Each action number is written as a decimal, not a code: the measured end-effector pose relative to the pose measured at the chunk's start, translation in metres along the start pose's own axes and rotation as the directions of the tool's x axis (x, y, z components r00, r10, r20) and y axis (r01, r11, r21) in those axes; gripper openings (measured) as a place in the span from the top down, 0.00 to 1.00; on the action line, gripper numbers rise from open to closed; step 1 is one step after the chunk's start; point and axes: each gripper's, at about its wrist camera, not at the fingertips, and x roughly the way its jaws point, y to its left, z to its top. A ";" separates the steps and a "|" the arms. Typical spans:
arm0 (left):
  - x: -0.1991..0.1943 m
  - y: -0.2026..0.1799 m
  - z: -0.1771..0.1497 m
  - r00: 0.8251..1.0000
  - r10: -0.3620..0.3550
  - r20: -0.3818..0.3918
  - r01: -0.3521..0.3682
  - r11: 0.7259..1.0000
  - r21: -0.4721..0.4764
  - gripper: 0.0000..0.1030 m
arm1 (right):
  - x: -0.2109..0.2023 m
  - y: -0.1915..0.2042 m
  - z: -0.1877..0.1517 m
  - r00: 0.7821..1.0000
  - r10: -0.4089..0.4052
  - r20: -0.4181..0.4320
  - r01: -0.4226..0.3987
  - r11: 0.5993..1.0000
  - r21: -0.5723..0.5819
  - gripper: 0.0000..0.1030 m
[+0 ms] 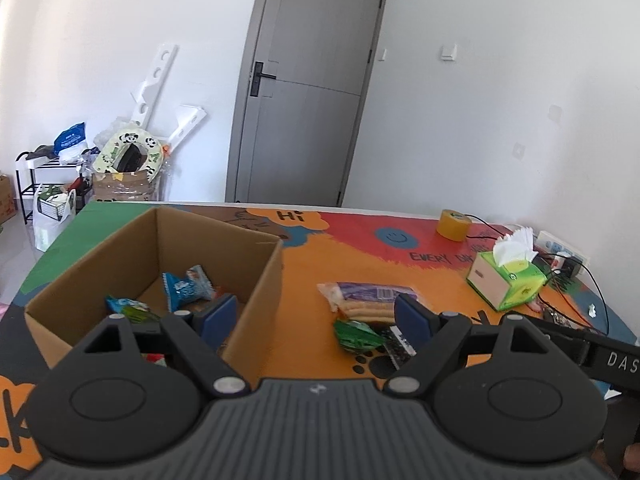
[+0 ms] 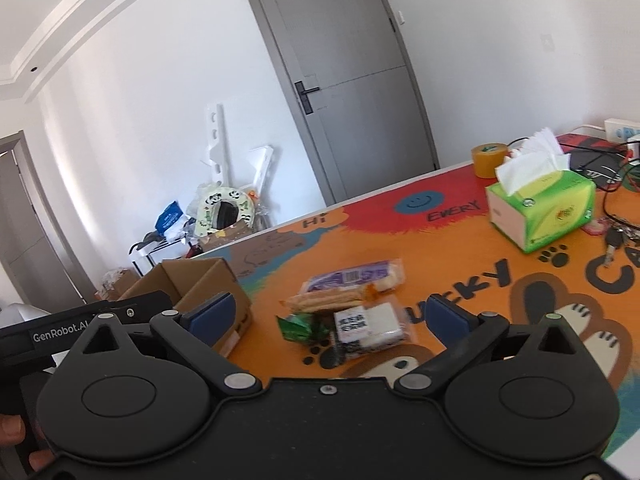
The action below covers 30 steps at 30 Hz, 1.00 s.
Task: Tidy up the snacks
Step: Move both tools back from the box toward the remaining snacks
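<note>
The sorting looks partly done, as far as can be judged: the open cardboard box [image 1: 160, 264], at the left of the left wrist view, already holds a few packets, among them a crinkled blue foil one [image 1: 188, 286] standing against the inner wall, a second blue-and-green one [image 1: 128, 308] lower left of it, and a scrap of red wrapper near the bottom edge that is mostly hidden. Left to do is a small heap on the worktop [image 2: 460, 248], just right of the box: a long purple-printed sleeve [image 2: 352, 278] at the top, a clear pack of ridged tan biscuits [image 2: 324, 300] touching it below, a shiny green foil packet [image 2: 300, 328] at the lower left, and a flat white pack with a black code label [image 2: 368, 326] beside it. The left gripper [image 1: 316, 316] is spread wide and holds nothing, its blue pads straddling the box wall and the heap. The right gripper [image 2: 328, 312] is likewise wide and empty, framing the heap. The box is matte corrugated board with straight, stiff walls; the wrappers are thin, glossy and creased, likely slippery. The worktop's printed mat is smooth and flat.
</note>
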 end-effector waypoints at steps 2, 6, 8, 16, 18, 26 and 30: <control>0.003 -0.005 -0.001 1.000 -0.003 -0.005 0.003 1.000 0.006 0.18 | -0.002 -0.006 0.000 1.000 -0.011 0.001 0.011 1.000 0.006 0.00; 0.007 -0.015 -0.002 1.000 -0.011 -0.014 0.011 1.000 0.016 0.18 | -0.006 -0.019 0.000 1.000 -0.022 0.001 0.022 1.000 0.016 0.00; 0.010 -0.019 -0.003 1.000 -0.017 -0.024 0.017 1.000 0.020 0.18 | -0.007 -0.023 0.000 1.000 -0.027 0.001 0.027 0.999 0.019 0.00; 0.027 -0.031 -0.007 0.997 -0.054 -0.048 0.056 0.998 0.041 0.18 | -0.002 -0.038 -0.002 0.999 -0.047 -0.012 0.047 0.998 0.032 0.01; 0.033 -0.034 -0.008 0.996 -0.062 -0.058 0.065 0.997 0.048 0.18 | 0.002 -0.041 -0.003 0.999 -0.047 -0.024 0.048 0.998 0.036 0.02; 0.059 -0.039 -0.015 0.994 -0.047 -0.098 0.054 0.996 0.074 0.20 | 0.024 -0.044 -0.008 0.996 -0.032 -0.085 0.033 0.999 0.016 0.02; 0.073 -0.039 -0.017 0.993 -0.037 -0.115 0.046 0.996 0.077 0.21 | 0.036 -0.044 -0.010 0.994 -0.024 -0.109 0.025 1.000 0.007 0.05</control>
